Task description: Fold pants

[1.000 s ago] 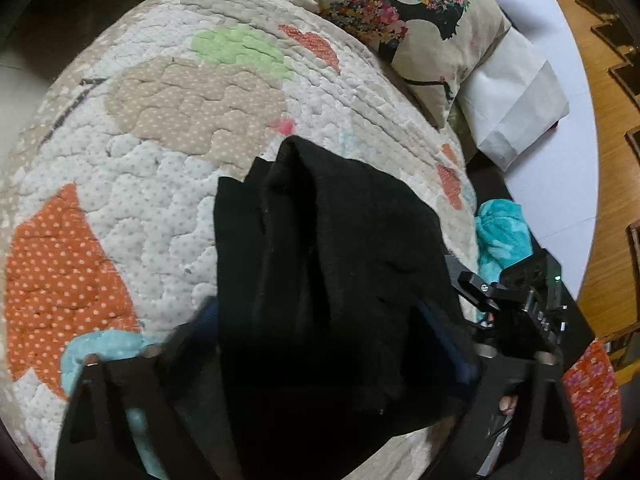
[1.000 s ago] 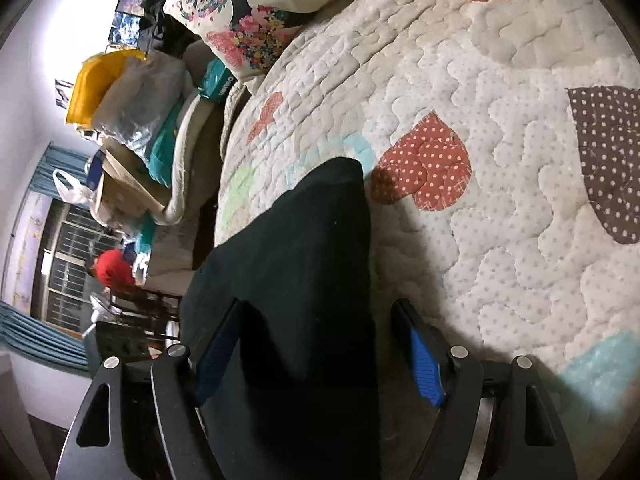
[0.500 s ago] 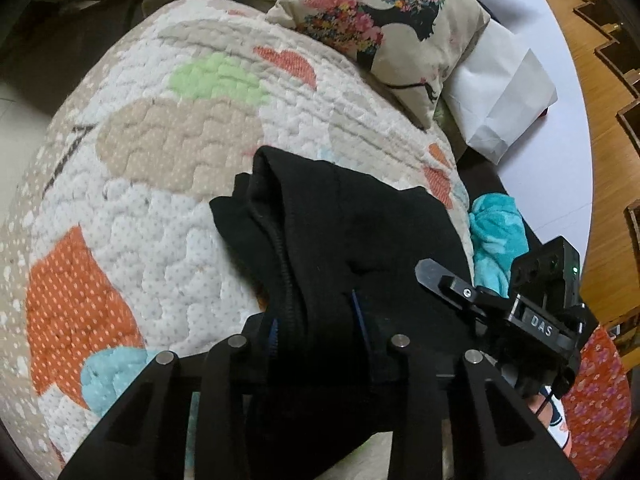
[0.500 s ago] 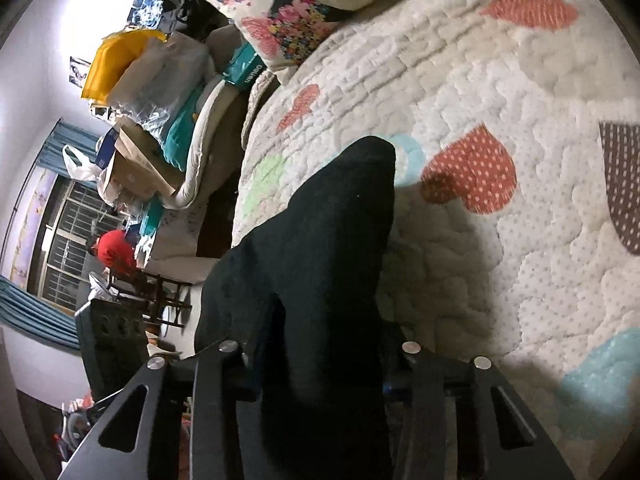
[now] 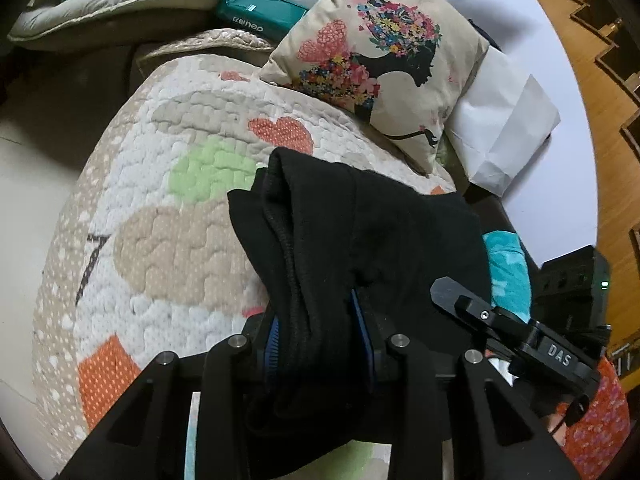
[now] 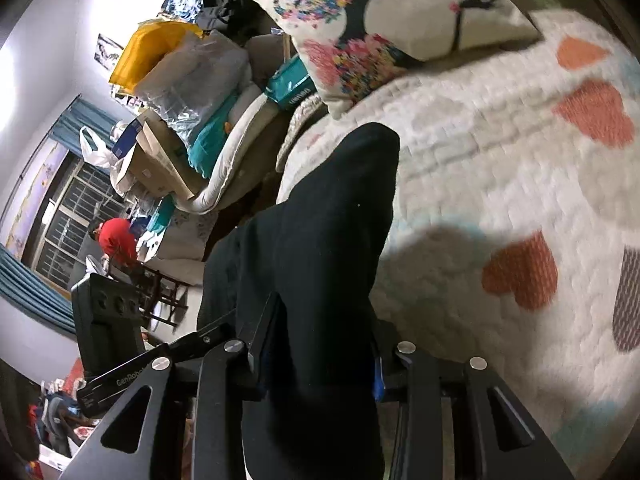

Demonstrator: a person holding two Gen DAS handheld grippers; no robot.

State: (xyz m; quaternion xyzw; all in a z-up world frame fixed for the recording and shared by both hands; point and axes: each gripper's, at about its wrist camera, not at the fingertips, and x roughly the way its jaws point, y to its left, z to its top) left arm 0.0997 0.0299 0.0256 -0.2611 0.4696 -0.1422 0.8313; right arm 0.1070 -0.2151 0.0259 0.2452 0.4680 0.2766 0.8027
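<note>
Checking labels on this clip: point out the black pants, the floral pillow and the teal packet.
black pants [image 5: 384,232], left wrist view, upper folded panel.
floral pillow [image 5: 384,40], left wrist view, printed front.
teal packet [image 5: 260,14], left wrist view, lettered face.

Black pants, bunched and lifted off my quilt

I see the pants [image 5: 360,240] as thick black fabric gathered into several folded layers, with a ribbed, stitched edge running down their left side. They rise from the near edge toward the far side, ending in a rounded top. In my right view the pants [image 6: 328,240] stand as one dark, narrow column.
</note>
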